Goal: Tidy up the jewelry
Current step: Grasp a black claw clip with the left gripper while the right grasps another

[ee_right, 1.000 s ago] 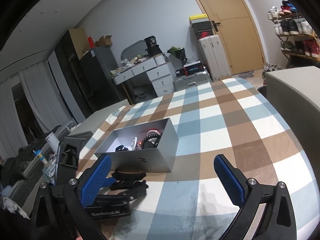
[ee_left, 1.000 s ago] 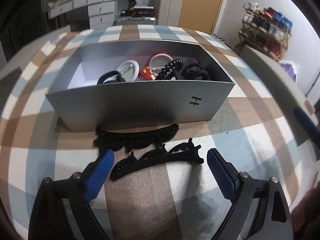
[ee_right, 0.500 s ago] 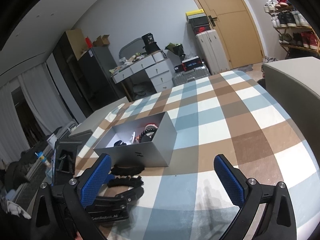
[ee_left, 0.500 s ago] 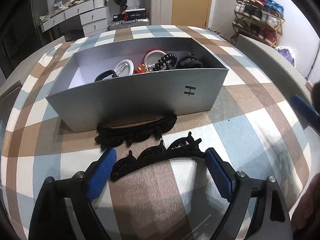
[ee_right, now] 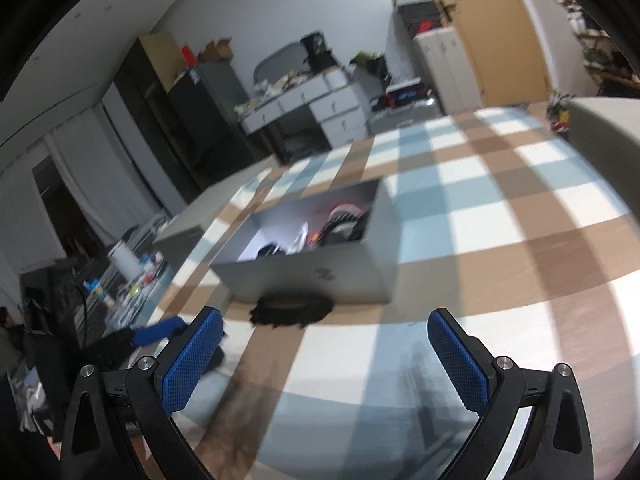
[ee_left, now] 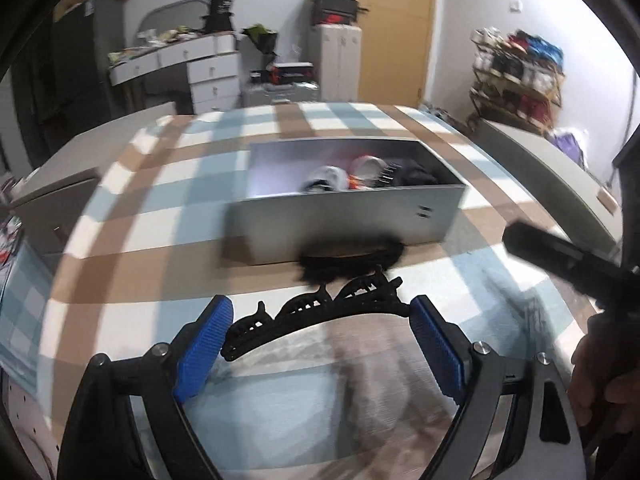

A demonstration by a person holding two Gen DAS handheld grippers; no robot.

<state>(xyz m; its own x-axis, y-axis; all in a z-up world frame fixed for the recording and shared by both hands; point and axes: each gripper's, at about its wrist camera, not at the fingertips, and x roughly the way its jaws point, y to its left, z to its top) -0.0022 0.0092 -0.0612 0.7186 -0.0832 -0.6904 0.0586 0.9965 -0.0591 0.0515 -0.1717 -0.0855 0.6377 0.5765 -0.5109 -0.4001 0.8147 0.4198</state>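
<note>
Your left gripper has closed in since a second ago: the curved black toothed plastic hair clip, then lying ahead of its blue ribbed pads, now spans the gap and touches both, gripped at its ends. Your right gripper stands spread and empty. A second black clip lies blurred against the matte grey rectangular cardboard box of mixed accessories, on the blue, brown and white checked tablecloth. Beyond stand white drawers and a wooden door.
</note>
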